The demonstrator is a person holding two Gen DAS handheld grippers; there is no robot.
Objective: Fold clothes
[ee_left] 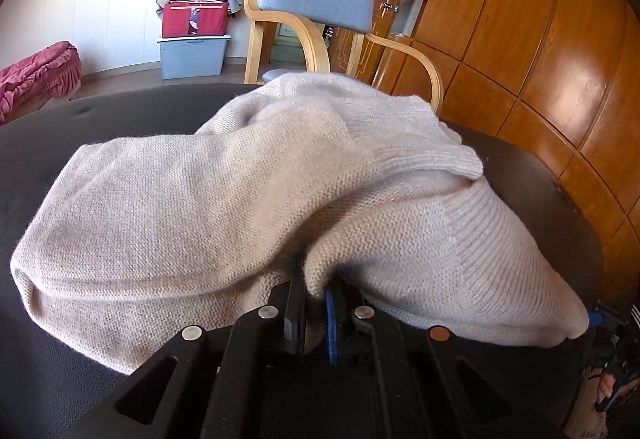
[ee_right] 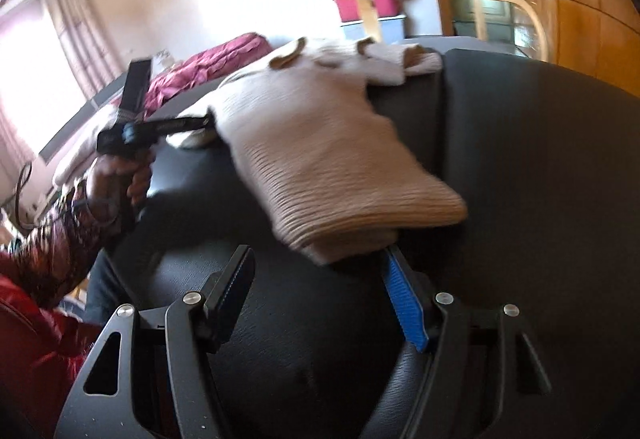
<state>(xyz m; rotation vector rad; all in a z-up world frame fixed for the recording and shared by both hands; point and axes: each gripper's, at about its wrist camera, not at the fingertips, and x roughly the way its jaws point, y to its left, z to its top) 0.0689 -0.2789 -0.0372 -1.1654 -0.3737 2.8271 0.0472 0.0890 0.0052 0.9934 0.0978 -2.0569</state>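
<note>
Black left gripper (ee_left: 316, 291) pinches a fold of the beige knitted sweater (ee_left: 192, 207) on the dark leather surface (ee_left: 80, 119). Right gripper (ee_right: 320, 291) gapes wide, empty, beside the ribbed sleeve cuff (ee_right: 360, 223).

Right of the bunched sweater (ee_right: 320, 143), the black table (ee_right: 540, 179) lies bare, open to a gripper. Behind the sweater a chair (ee_left: 316, 5) blocks the far edge; the left gripper (ee_right: 208, 123) occupies its left side.

Left tongs (ee_left: 316, 303) clamped together; right tongs (ee_right: 320, 279) spread wide.
</note>
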